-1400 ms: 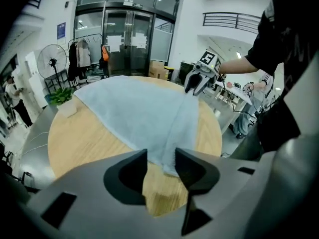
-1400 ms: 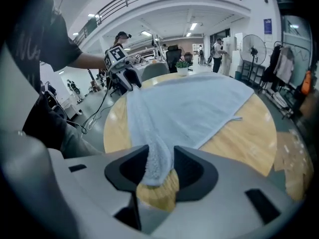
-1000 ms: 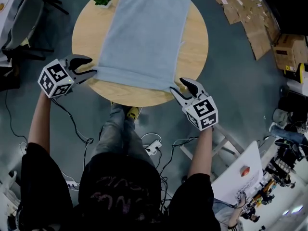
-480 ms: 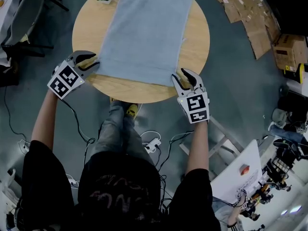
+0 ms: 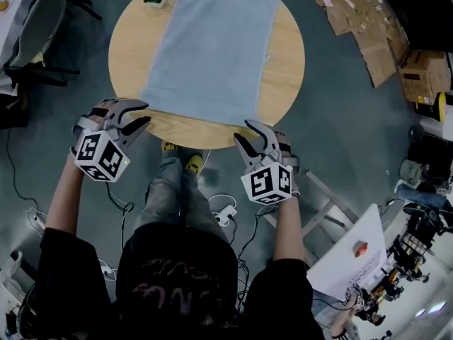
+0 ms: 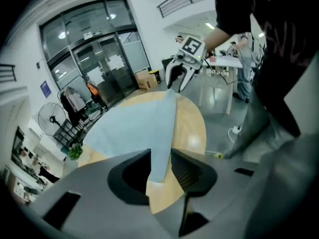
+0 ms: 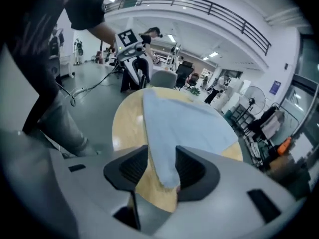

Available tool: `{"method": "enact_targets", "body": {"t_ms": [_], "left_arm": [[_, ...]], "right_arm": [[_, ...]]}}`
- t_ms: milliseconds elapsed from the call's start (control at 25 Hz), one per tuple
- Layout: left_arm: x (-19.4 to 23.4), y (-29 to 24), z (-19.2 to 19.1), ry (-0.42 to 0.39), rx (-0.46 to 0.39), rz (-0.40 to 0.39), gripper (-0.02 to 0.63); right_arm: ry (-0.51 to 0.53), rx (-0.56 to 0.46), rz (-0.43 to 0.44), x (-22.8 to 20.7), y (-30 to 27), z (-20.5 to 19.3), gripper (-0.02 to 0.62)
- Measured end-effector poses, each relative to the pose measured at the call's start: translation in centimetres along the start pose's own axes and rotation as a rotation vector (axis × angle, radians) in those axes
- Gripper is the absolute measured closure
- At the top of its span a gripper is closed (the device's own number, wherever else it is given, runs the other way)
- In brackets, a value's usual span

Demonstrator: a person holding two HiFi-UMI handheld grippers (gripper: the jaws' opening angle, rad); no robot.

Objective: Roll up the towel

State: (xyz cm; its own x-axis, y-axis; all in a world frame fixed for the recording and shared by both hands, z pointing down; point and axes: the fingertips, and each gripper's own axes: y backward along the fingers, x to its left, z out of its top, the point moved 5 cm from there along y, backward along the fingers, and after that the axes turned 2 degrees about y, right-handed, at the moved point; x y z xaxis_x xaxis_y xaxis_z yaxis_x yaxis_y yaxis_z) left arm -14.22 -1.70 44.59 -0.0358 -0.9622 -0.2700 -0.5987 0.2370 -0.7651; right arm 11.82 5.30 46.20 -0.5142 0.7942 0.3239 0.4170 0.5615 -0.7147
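Head view overhead, gripper views low, sharing towel (image 5: 212, 48)

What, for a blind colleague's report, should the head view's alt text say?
A light blue towel lies flat on a round wooden table. A person's empty claws hover by its near corners, the left claw just narrowed, the right claw just widened.

Looks like a big open lab hall: glass doors (image 6: 99, 49), mezzanine railing (image 7: 212, 11) overhead, standing fan (image 7: 254, 96), flattened cardboard (image 5: 357, 16) and loose cables (image 5: 129, 206) on a grey floor (image 5: 333, 133).

Black printed T-shirt (image 5: 177, 275); grey trousers (image 5: 164, 190); yellow shoes (image 5: 193, 164)
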Motion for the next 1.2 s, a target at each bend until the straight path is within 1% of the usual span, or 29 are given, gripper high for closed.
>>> {"method": "enact_targets", "body": {"t_ms": [40,120,160,200,320,400,440,520,600,760,840,960,1000,1040,1120,1200], "left_arm": [[-0.3,-1.1,-0.3,-0.033,0.026,0.016,0.464],[-0.2,-2.7,-1.4,-0.064,0.075,0.032,0.442],[0.2,-3.3,-2.0,-0.074,0.099,0.035,0.425],[0.6,-3.8,-2.5,-0.085,0.121,0.035,0.41],[1.2,-4.9,-3.0,-0.141,0.173,0.014,0.412],[1.4,-5.6,-3.0,-0.16,0.191,-0.031,0.453],[1.6,-5.7,-3.1,-0.14,0.195,-0.065,0.465],[1.9,-5.8,-3.3,-0.071,0.195,-0.124,0.523],[1.8,-5.6,-3.4,-0.039,0.196,-0.163,0.542],[0.7,-5.0,-3.2,-0.018,0.201,-0.236,0.549],[-0.7,-4.4,-3.1,0.004,0.199,-0.294,0.549],[-3.6,-3.3,-3.0,0.071,0.198,-0.436,0.549],[-4.3,-2.9,-3.1,0.105,0.192,-0.471,0.549],[-4.5,-2.7,-3.1,0.144,0.182,-0.491,0.549],[-3.9,-2.7,-3.2,0.214,0.155,-0.501,0.545],[-2.4,-3.1,-3.0,0.269,0.132,-0.501,0.538]], "right_arm": [[0.002,0.01,0.005,0.3,-1.1,-0.6,0.399],[-0.005,0.032,0.022,0.1,-2.5,-1.7,0.341],[0.018,0.051,0.035,-0.2,-3.1,-2.1,0.339],[0.056,0.074,0.045,-0.5,-3.6,-2.4,0.342],[0.16,0.127,0.063,-1.0,-4.9,-2.9,0.393],[0.163,0.137,0.1,-1.2,-5.4,-2.9,0.432],[0.143,0.136,0.127,-1.2,-5.6,-2.9,0.452],[0.08,0.134,0.18,-1.3,-5.7,-2.9,0.505],[0.017,0.142,0.22,-1.3,-5.5,-3.0,0.529],[-0.017,0.165,0.291,-0.5,-4.6,-3.1,0.543],[-0.04,0.171,0.337,0.8,-3.8,-3.4,0.545],[-0.122,0.183,0.472,3.2,-1.9,-3.6,0.546],[-0.156,0.183,0.513,3.8,-1.4,-3.6,0.546],[-0.189,0.177,0.533,4.1,-1.0,-3.7,0.545],[-0.241,0.153,0.514,3.2,-1.0,-3.7,0.541],[-0.262,0.131,0.455,1.6,-1.5,-3.5,0.528]]}}
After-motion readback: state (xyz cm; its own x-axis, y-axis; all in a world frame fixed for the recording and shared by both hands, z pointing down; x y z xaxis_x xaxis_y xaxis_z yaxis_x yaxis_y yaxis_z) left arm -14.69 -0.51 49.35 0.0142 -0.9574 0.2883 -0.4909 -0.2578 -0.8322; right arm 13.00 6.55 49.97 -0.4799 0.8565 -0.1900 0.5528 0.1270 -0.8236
